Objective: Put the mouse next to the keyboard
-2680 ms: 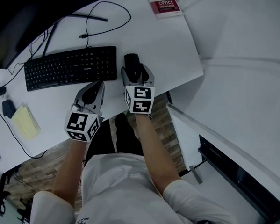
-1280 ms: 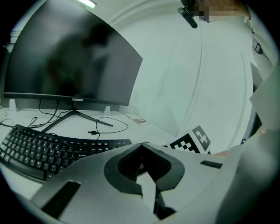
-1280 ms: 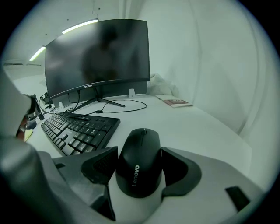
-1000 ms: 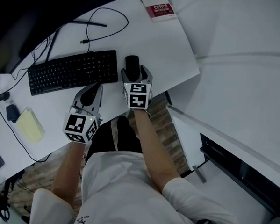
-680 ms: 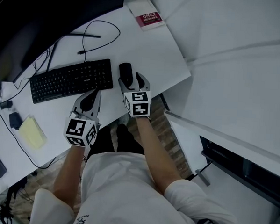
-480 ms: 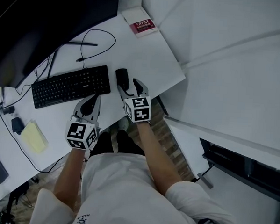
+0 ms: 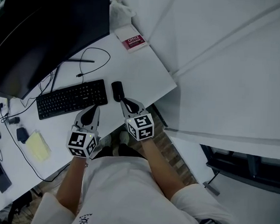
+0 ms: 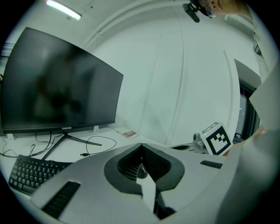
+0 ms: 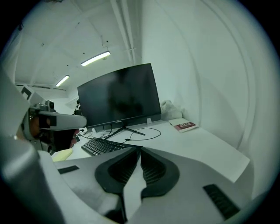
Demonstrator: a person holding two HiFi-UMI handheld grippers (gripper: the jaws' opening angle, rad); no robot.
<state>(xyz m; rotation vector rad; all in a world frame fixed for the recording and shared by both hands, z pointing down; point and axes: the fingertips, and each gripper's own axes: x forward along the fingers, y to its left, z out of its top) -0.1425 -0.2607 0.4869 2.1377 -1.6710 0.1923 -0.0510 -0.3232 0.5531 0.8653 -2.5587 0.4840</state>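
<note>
Right now your white desk point(image 7: 149, 70) carries a black keyboard point(image 7: 71, 100), and the black mouse point(image 7: 116, 90) lies just beside its right end. Behind them are a dark curved monitor point(image 7: 36, 33), a loose black cable point(image 7: 79, 75) and a red-covered book point(image 7: 132, 40). Yellow sticky notes point(image 7: 38, 146) lie off to the left. Your right gripper point(image 7: 125, 102) hovers between you and the mouse. Its jaws have just been closing and now meet on nothing. Your left gripper point(image 7: 93, 109), near the keyboard's front edge, is likewise closed and empty.
</note>
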